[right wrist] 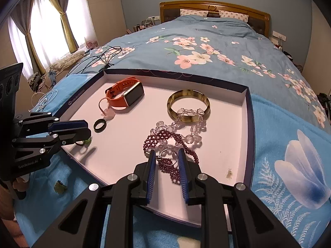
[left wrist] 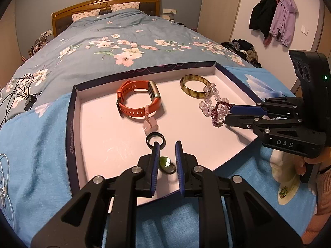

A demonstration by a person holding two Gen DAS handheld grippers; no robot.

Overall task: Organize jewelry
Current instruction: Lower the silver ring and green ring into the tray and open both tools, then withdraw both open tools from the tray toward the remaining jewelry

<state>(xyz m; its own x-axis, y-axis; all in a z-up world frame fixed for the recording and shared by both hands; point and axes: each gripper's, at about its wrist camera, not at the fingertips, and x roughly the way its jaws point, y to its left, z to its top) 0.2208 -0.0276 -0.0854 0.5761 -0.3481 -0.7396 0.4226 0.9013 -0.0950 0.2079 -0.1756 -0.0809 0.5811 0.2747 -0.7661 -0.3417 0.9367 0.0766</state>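
**Small, slippery jewelry worked in a shallow box lid**

A green-stone ring (left wrist: pixel 166 164) is seen between the parted fingers of the left gripper (left wrist: pixel 167 147), at the 6 o'clock edge of the white-lined box lid (left wrist: pixel 99 144); whether a pad touches it cannot be told. The ring is judged light, hard and prone to rolling, so the band is best pinched across its sides. The right gripper (right wrist: pixel 165 155) is held narrowly apart around a thin silver ring (right wrist: pixel 168 155) lying on the garnet bead bracelet (right wrist: pixel 163 138), at 4 o'clock. The beads are judged limp and likely to snag the clear crystal bracelet (right wrist: pixel 186 128) draped over the horn-coloured bangle (right wrist: pixel 188 105).
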